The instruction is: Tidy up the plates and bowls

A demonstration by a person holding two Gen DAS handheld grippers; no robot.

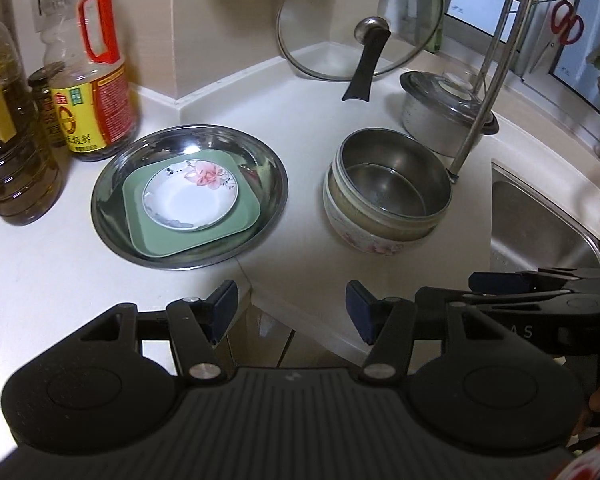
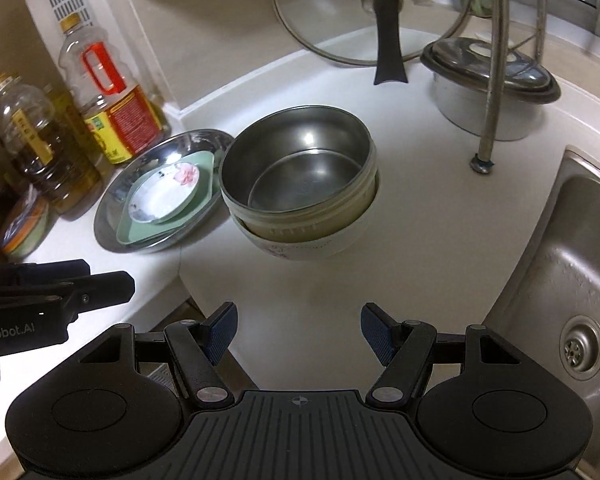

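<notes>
Holding both tools over the near edge of the white stone counter, we kept the left gripper with its jaws parted about halfway and nothing between its blue pads; the right gripper stood much the same, a wide gap and empty.

From the left wrist view, the wide shallow steel dish lay at about eleven o'clock. Inside it sat a square pale-green plate, and on that a small round white saucer with a pink flower. The green plate's middle was covered by the saucer, so we saw only its border.

At about one o'clock stood the stack of bowls: a steel bowl on top, nested in a beige ribbed bowl, which sat in a white flowered ceramic bowl. Only the rims and outer walls of the lower two showed. A smaller steel rim showed inside the top bowl, and whether that was a second bowl we could not tell.

In the right wrist view the stack hid the near right part of the steel dish. The steel sink at three o'clock was cut off by the frame. The left bottles' labels were blurred.
</notes>
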